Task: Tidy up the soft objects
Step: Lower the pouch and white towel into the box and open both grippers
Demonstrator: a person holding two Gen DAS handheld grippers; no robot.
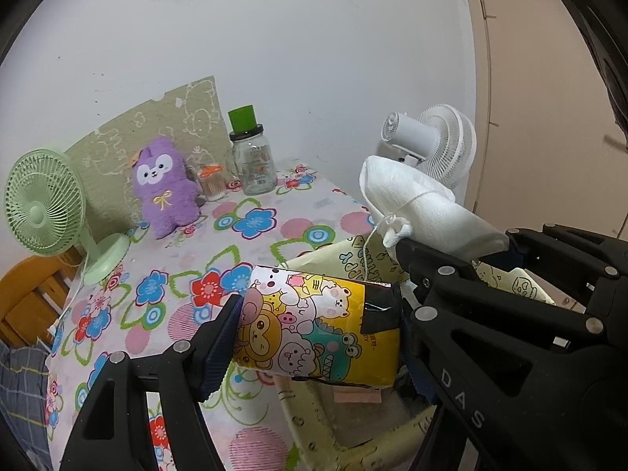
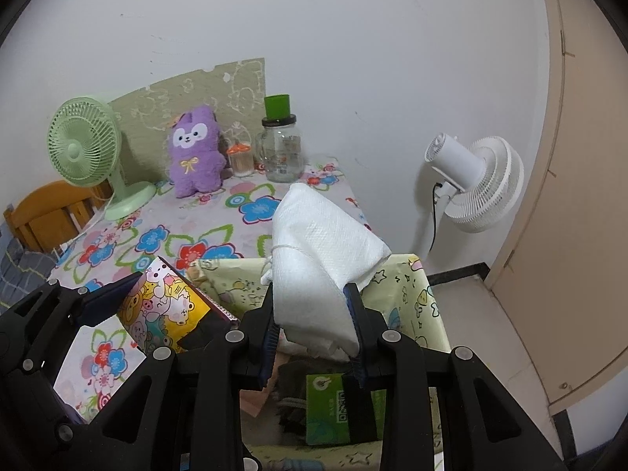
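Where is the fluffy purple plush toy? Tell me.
The fluffy purple plush toy stands at the table's back in both views, between the green desk fan and small orange-lidded jar.

You have a table (image 2: pixel 219 231) in front of you, covered with a flowered cloth in pink, blue, red and green. At its far edge, against the wall, stand a green desk fan (image 2: pixel 88 145), a purple plush toy (image 2: pixel 195 157) leaning upright, a small orange-lidded jar (image 2: pixel 240 161) and a clear glass jar with a green cap (image 2: pixel 280 145), side by side. A pale yellow fabric bin (image 2: pixel 416 294) with cartoon prints sits at the near right edge of the table; you cannot tell whether it rests on the table or beside it.
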